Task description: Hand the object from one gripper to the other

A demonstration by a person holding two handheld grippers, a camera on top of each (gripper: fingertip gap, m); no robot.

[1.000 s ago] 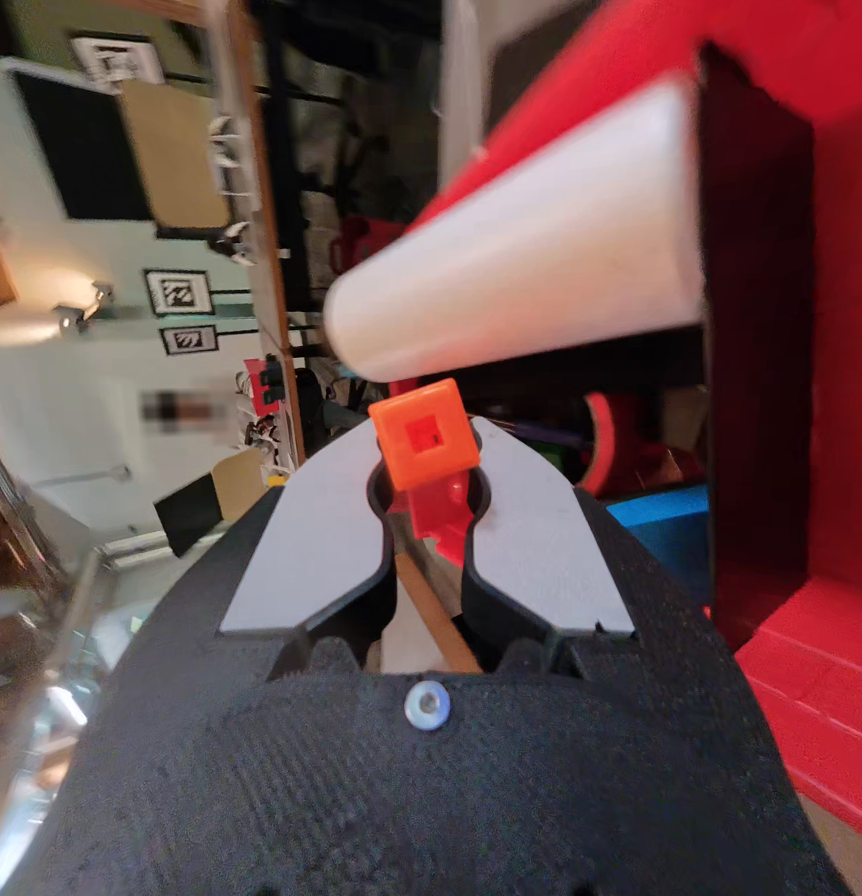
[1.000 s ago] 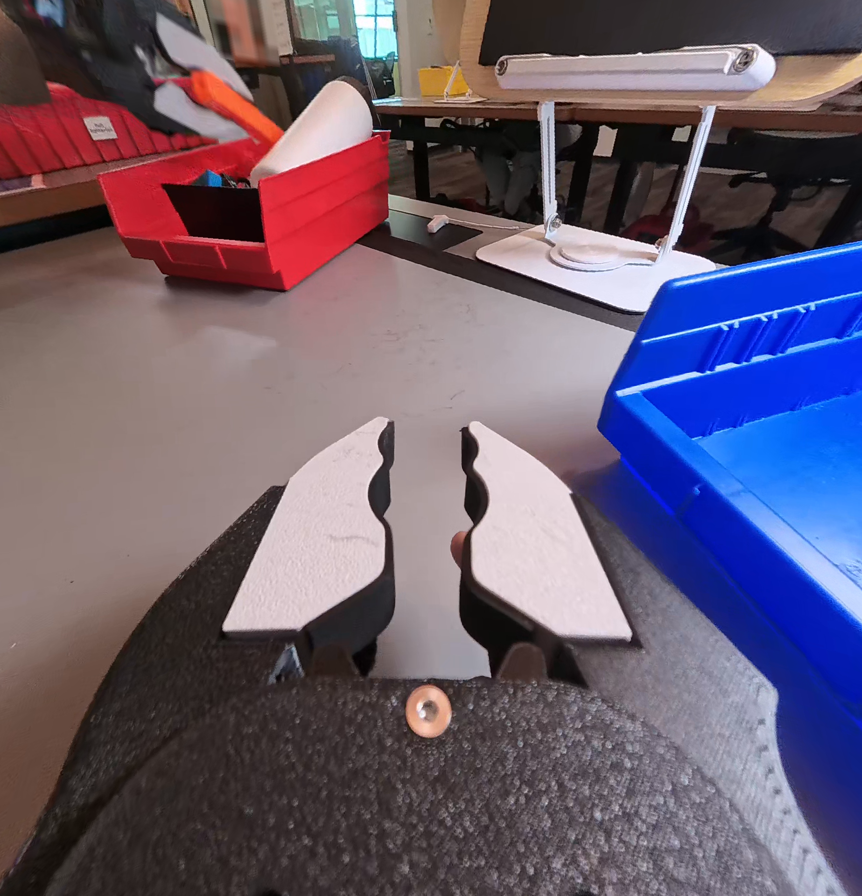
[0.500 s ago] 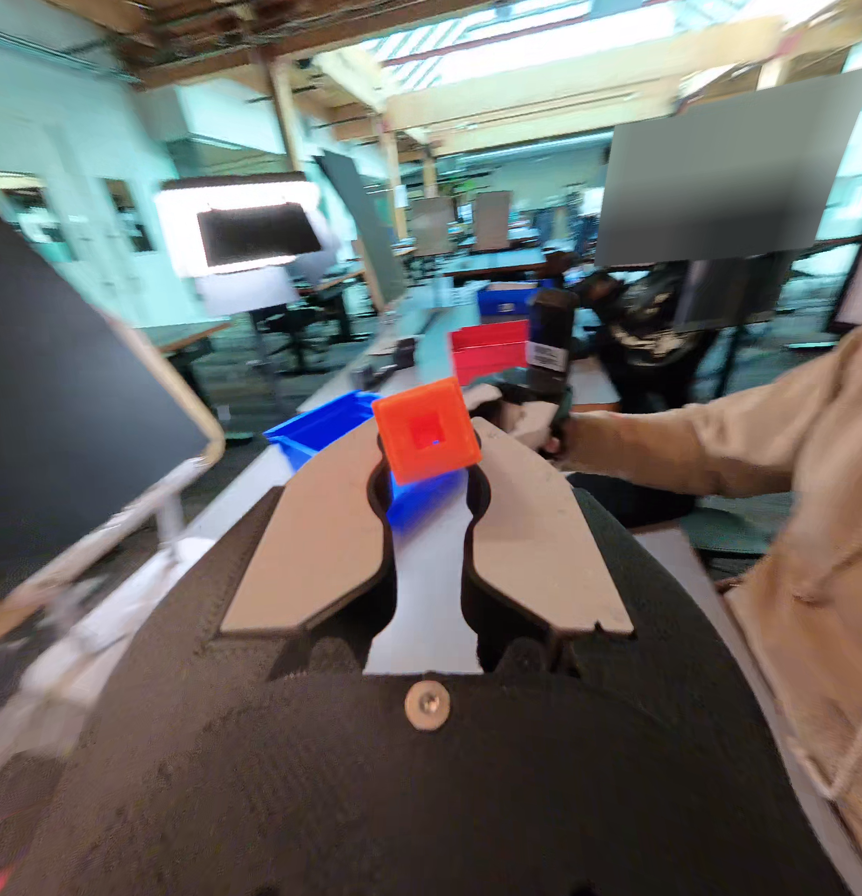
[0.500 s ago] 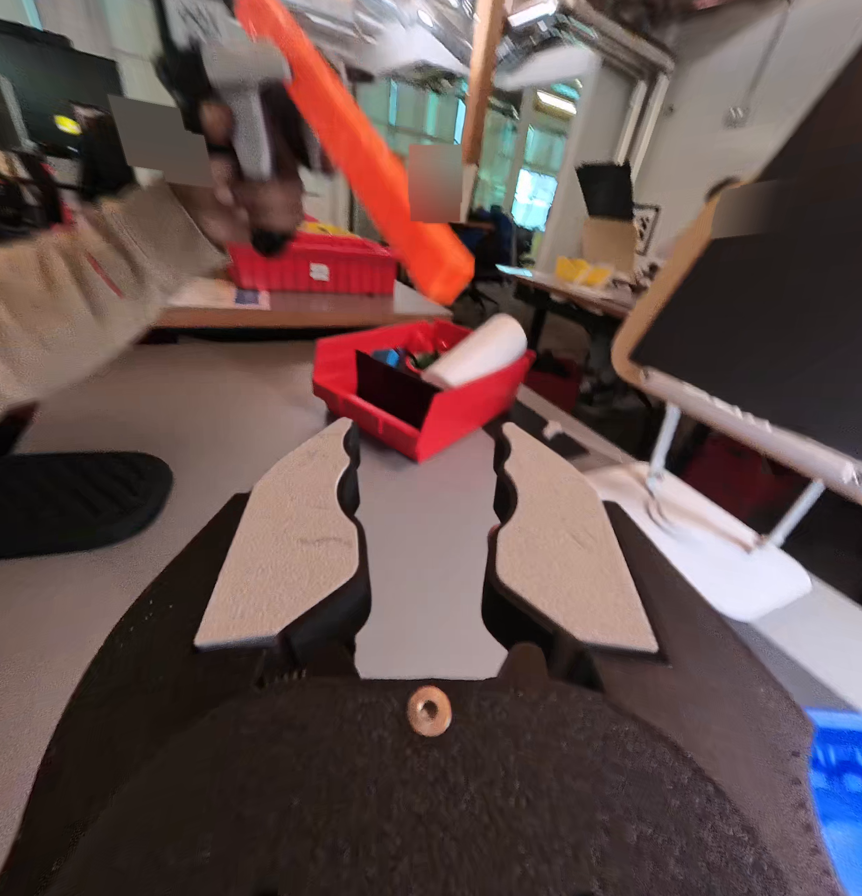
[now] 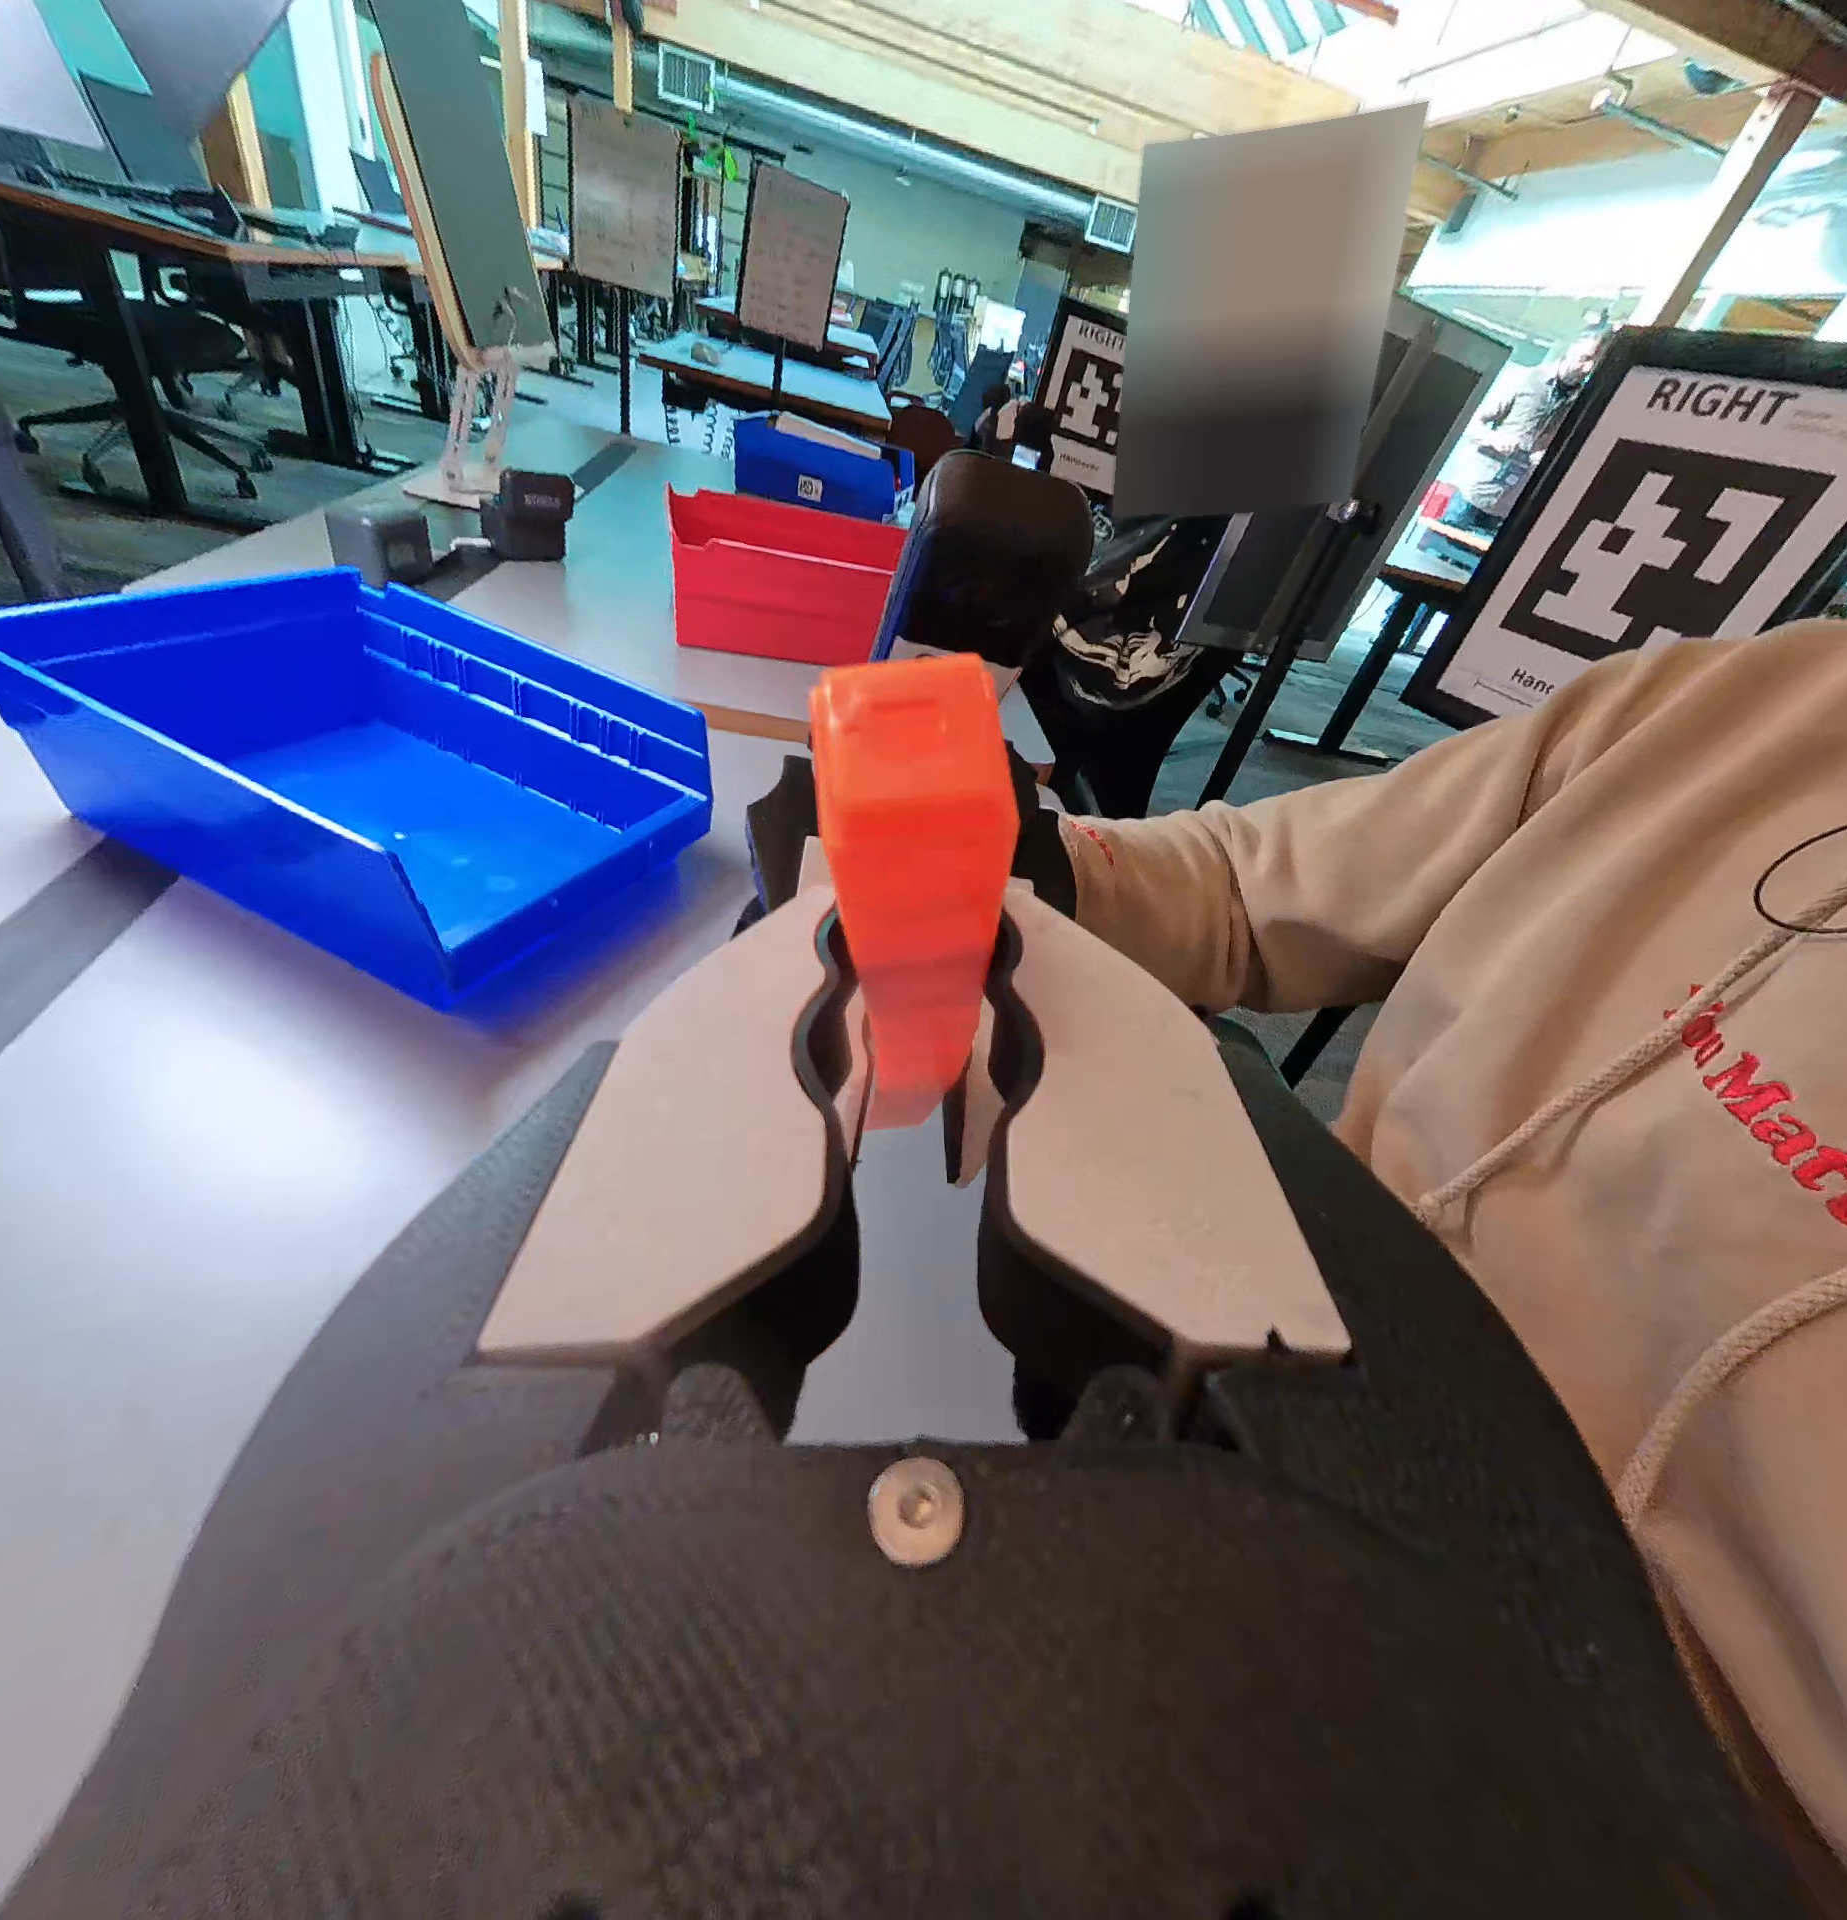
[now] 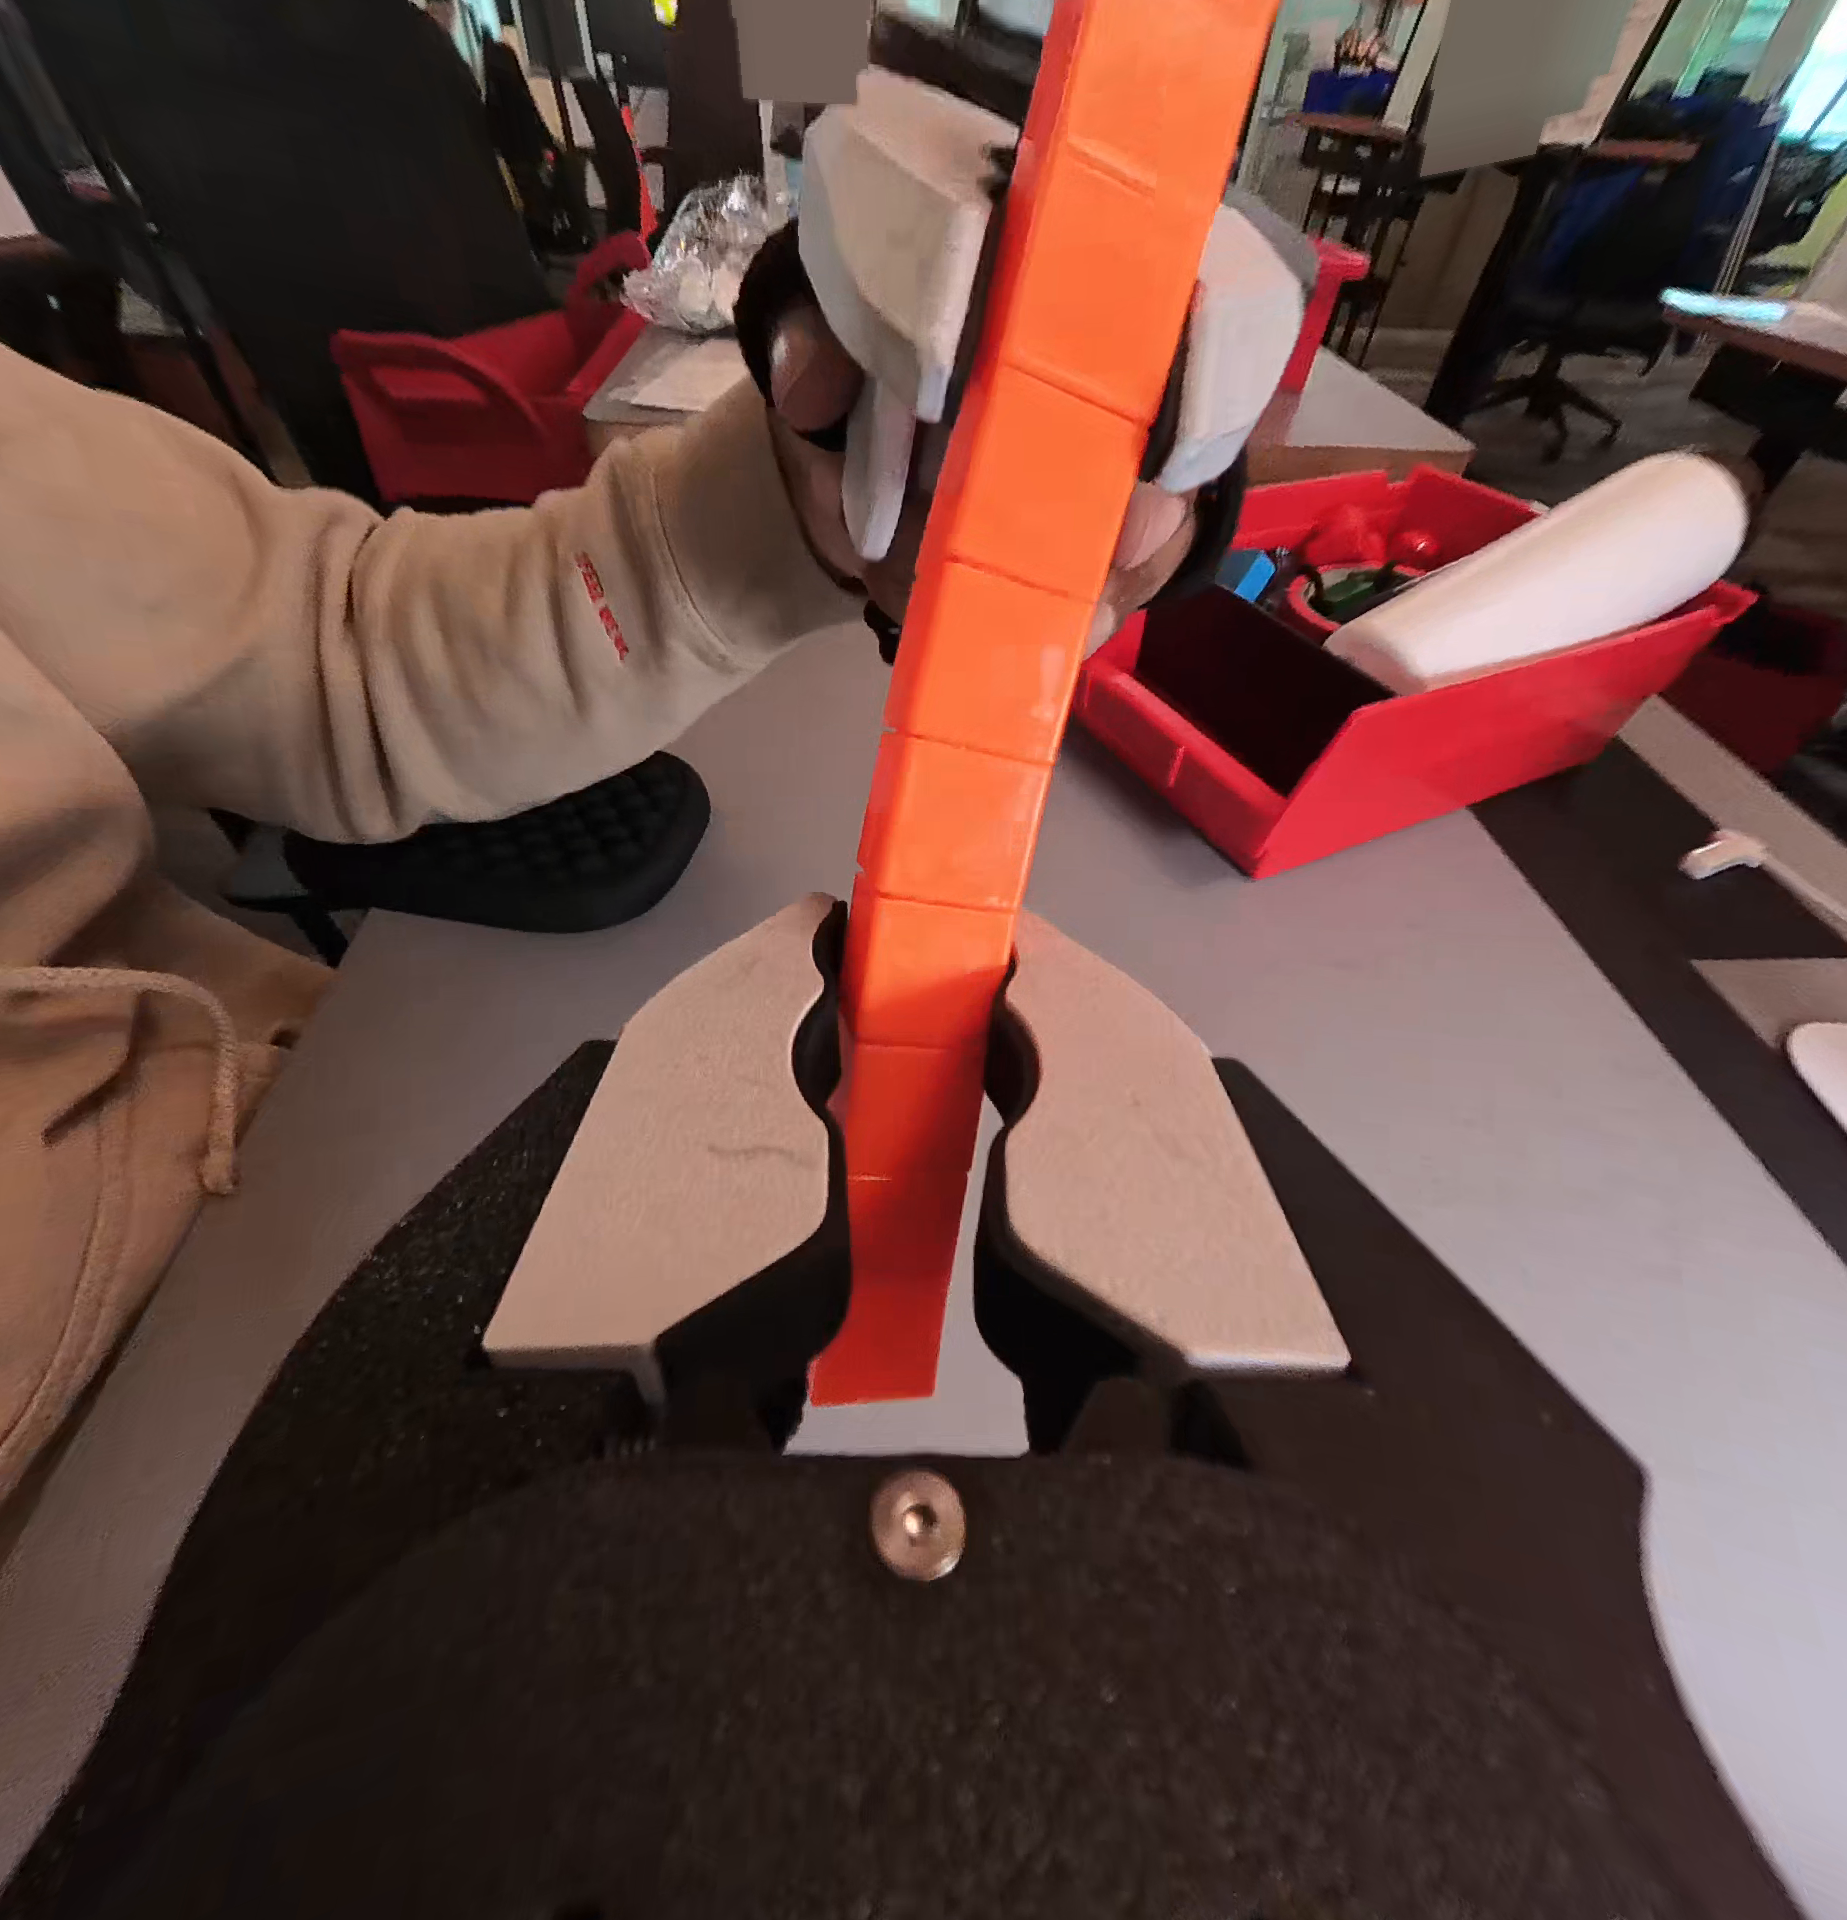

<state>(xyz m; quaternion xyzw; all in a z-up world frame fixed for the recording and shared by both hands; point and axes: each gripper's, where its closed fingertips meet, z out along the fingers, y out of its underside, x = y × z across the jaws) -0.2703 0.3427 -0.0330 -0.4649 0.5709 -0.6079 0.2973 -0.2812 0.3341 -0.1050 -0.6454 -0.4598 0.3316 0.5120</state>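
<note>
A long orange bar [image 5: 914, 862] made of joined cubes is held by both grippers above the grey table [image 6: 1418, 1143]. My left gripper [image 5: 914, 935] is shut on the bar partway along it. In the right wrist view the left gripper [image 6: 1064, 312] grips the bar [image 6: 1002, 675] higher up. My right gripper [image 6: 919, 956] is closed on the bar's lower part, and both fingers touch its sides. The bar's end reaches back between the fingers toward the right gripper's body.
An empty blue bin [image 5: 358, 769] sits on the table to the left, with a red bin [image 5: 784, 582] behind it. Another red bin [image 6: 1418, 748] holds a white cone [image 6: 1542, 582] and small parts. The person's beige sleeve [image 6: 379, 623] and a black pad [image 6: 545, 842] are nearby. Left tips to right tips: about 7 cm.
The left gripper swung from the red bin toward the right gripper, carrying the orange bar. The right gripper rose from the table, opened wider, then closed on the bar's lower part.
</note>
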